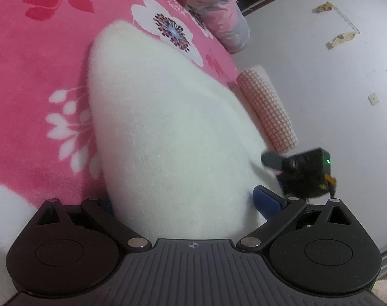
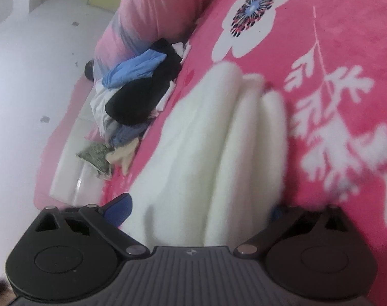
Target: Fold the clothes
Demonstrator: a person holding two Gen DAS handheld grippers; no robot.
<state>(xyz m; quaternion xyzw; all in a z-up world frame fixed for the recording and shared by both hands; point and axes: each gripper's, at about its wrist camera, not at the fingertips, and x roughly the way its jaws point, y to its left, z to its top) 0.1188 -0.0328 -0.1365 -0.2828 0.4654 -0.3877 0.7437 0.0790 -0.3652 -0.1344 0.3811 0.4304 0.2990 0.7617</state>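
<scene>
On a bed under a pink blanket (image 1: 27, 76) printed with white flowers, we work a white fleece (image 1: 168, 132) between two tools. Our left hand-held gripper (image 1: 183, 201) stands wide open, blue fingers (image 1: 268, 201) either side of the fleece, which fills the gap and hides any grip, so we cannot tell whether it is held. Our right hand-held gripper (image 2: 198, 209) is likewise spread wide, one blue finger (image 2: 119, 205) showing at the left, with the fleece bunched in long folds running up between the jaws. From the left view, the right tool appears at the fleece's far edge, a green light on it. A clothes pile (image 2: 140, 94) lies by a pink bolster (image 2: 147, 12) beyond.
</scene>
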